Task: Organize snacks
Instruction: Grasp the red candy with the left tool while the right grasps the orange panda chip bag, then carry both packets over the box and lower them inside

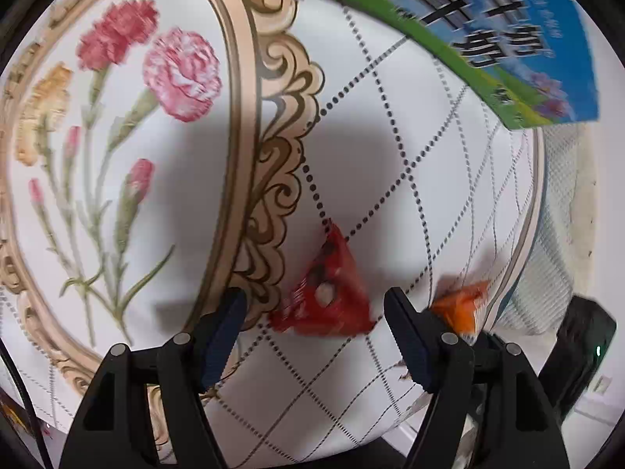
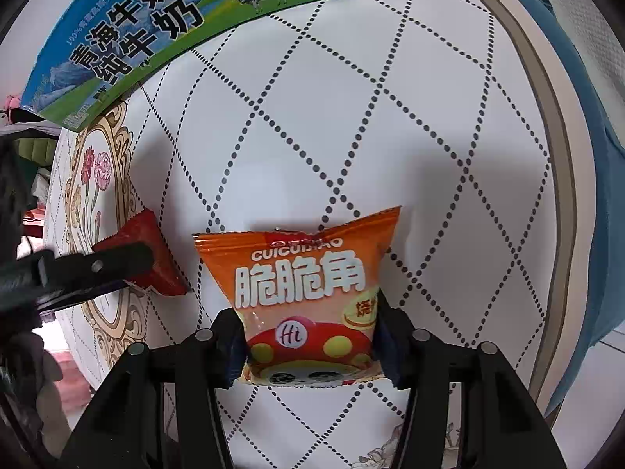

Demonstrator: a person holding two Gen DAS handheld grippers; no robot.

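An orange snack bag (image 2: 304, 293) is held at its lower end between the fingers of my right gripper (image 2: 308, 348), just above the white patterned tablecloth (image 2: 390, 117). It also shows in the left wrist view (image 1: 461, 305), blurred. A red snack bag (image 1: 328, 293) lies on the cloth in front of and between the fingers of my open left gripper (image 1: 316, 328), which does not close on it. In the right wrist view the red bag (image 2: 148, 250) lies at the left with a left finger (image 2: 117, 262) over it.
A blue and green milk carton box (image 2: 156, 27) stands at the far side of the table; it also shows in the left wrist view (image 1: 508, 31). The round table's edge (image 2: 562, 179) curves at the right, with blue cloth (image 2: 578, 117) beyond. A floral print (image 1: 129, 117) covers the cloth's left part.
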